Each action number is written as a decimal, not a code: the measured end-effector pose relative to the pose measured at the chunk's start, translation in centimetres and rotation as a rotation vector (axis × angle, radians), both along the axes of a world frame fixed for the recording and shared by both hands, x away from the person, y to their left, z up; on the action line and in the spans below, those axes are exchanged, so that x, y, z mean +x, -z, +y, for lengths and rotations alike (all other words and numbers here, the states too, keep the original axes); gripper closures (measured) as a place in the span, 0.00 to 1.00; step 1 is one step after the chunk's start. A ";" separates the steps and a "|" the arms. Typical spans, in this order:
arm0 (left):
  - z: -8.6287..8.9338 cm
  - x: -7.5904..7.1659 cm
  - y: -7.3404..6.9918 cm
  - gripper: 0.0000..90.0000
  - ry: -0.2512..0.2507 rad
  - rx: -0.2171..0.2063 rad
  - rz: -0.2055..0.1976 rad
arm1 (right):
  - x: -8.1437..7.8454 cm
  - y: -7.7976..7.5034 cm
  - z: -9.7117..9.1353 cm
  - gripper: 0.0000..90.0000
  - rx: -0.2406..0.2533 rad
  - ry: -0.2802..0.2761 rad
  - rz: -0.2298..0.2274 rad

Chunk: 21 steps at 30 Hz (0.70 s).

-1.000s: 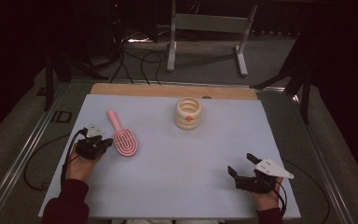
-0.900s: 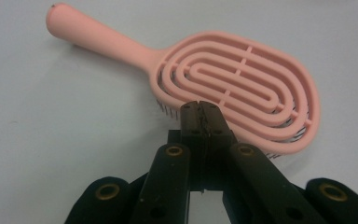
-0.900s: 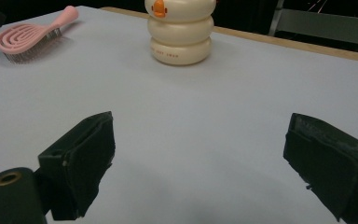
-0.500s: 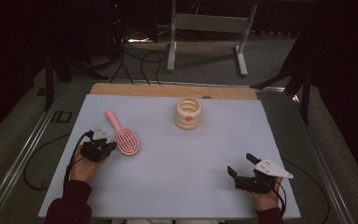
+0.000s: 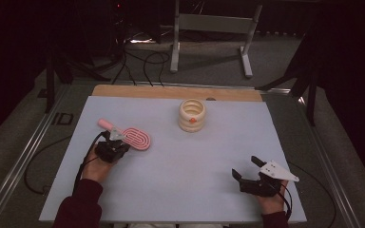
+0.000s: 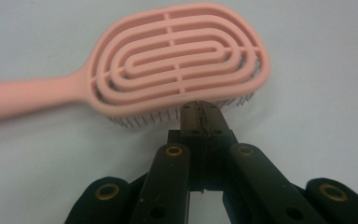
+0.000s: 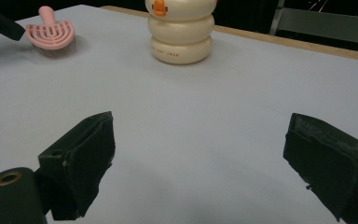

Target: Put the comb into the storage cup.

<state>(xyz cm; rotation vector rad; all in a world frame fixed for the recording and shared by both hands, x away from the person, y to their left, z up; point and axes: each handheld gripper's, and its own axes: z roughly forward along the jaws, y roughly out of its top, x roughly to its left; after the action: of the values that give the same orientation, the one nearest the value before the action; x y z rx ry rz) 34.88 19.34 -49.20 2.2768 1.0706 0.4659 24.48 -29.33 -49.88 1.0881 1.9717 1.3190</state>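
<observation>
Left tongs (image 6: 200, 109) clenched beside pink brush (image 6: 177, 60); right tongs (image 7: 200, 163) released.

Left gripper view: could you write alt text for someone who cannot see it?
A pink hairbrush lies bristles-down on a pale table, its handle pointing left. Just below it, the black left tongs are shut, their tips right at the brush head's near edge.
</observation>
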 end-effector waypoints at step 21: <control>-4.1 4.3 0.3 1.00 0.019 0.032 0.032 | 0.0 0.0 -0.2 0.10 0.002 0.001 0.001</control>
<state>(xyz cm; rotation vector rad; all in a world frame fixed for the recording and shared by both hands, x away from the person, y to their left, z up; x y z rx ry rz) 39.15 15.21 -49.46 2.3278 1.0635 0.4437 24.50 -29.51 -49.88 1.0909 1.9705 1.3206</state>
